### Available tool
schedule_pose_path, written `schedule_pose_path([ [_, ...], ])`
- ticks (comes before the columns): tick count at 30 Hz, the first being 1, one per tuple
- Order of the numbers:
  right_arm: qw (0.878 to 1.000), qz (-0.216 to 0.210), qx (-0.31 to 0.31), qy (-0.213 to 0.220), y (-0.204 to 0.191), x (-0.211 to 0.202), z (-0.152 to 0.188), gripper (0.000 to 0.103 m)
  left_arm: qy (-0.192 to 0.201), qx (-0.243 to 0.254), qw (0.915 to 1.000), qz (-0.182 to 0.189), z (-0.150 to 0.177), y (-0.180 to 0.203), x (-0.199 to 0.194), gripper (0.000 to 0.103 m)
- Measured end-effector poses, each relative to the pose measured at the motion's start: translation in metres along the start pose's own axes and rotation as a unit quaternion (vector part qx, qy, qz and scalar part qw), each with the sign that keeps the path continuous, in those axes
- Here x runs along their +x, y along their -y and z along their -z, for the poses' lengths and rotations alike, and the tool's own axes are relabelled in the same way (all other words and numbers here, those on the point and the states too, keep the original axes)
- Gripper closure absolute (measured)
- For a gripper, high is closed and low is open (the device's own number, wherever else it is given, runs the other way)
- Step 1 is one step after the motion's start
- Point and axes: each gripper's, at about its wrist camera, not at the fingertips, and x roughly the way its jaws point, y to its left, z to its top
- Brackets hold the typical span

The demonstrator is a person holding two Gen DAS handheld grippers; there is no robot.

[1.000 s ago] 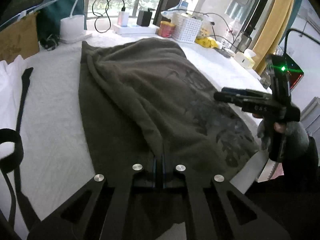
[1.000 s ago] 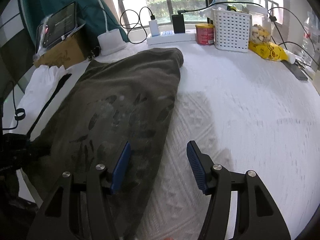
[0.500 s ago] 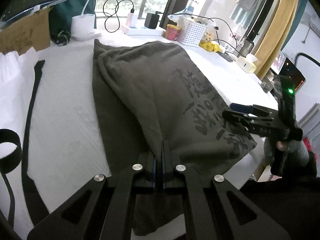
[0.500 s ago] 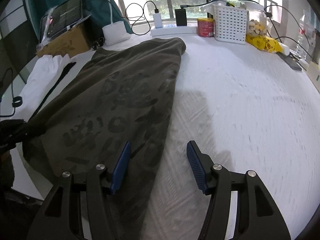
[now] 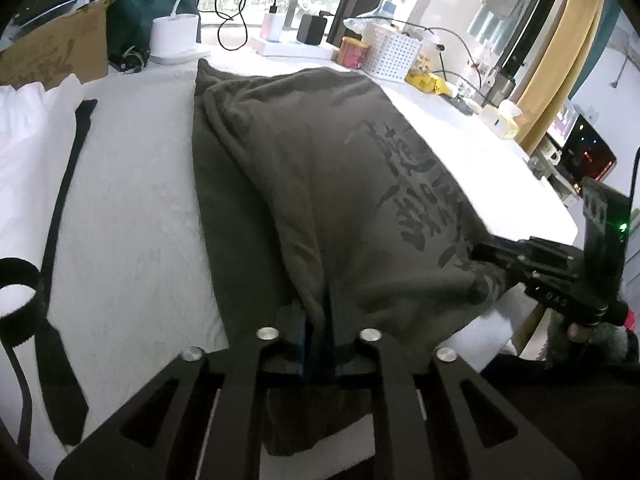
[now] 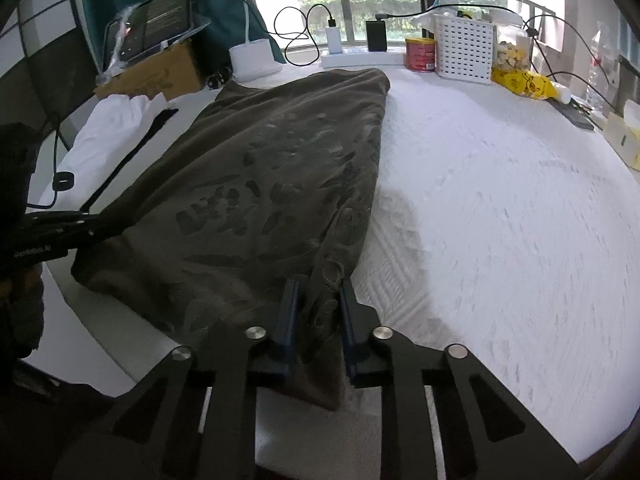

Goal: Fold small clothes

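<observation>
Dark olive T-shirt (image 5: 320, 184) lies lengthwise on the white bedspread (image 5: 132, 220), folded in half with the black print facing up, near end at the bed edge. Left gripper (image 5: 318, 320) has a fold of the shirt's near hem pinched between its blue pads; jaws are opening slightly, cloth between them. Right gripper (image 6: 316, 312) sits at the other near corner of the shirt, jaws closing, bunched fabric between the pads and touching both. Black strap (image 5: 60, 216) lies left of the shirt. White basket (image 6: 464, 50) stands at the far edge.
</observation>
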Motion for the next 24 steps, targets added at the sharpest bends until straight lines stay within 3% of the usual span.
schedule_pose_path([
  [3,1.0,0.001,0.001,0.001,-0.002,-0.002,0.003,0.089,0.002,-0.003,1.0,-0.006,0.005,-0.002,-0.002,0.075],
  [9,1.0,0.004,0.009,0.001,-0.004,-0.009,0.011,0.091,0.004,0.011,0.9999,-0.008,0.012,0.002,-0.004,0.064],
  [13,1.0,0.005,0.009,0.0,-0.004,-0.015,0.015,0.094,-0.003,-0.008,1.0,0.005,0.009,0.001,-0.008,0.056],
  [16,1.0,0.002,0.019,0.002,0.002,-0.021,0.02,0.096,-0.013,0.019,0.9997,-0.009,0.011,0.009,-0.002,0.053],
  [20,1.0,-0.007,0.024,0.003,0.008,-0.023,0.025,0.096,-0.028,0.057,0.9978,-0.022,0.011,0.022,0.002,0.04],
  [24,1.0,-0.007,0.016,0.005,0.006,-0.024,0.027,0.096,-0.047,0.081,0.9952,-0.031,0.014,0.025,0.002,0.04],
])
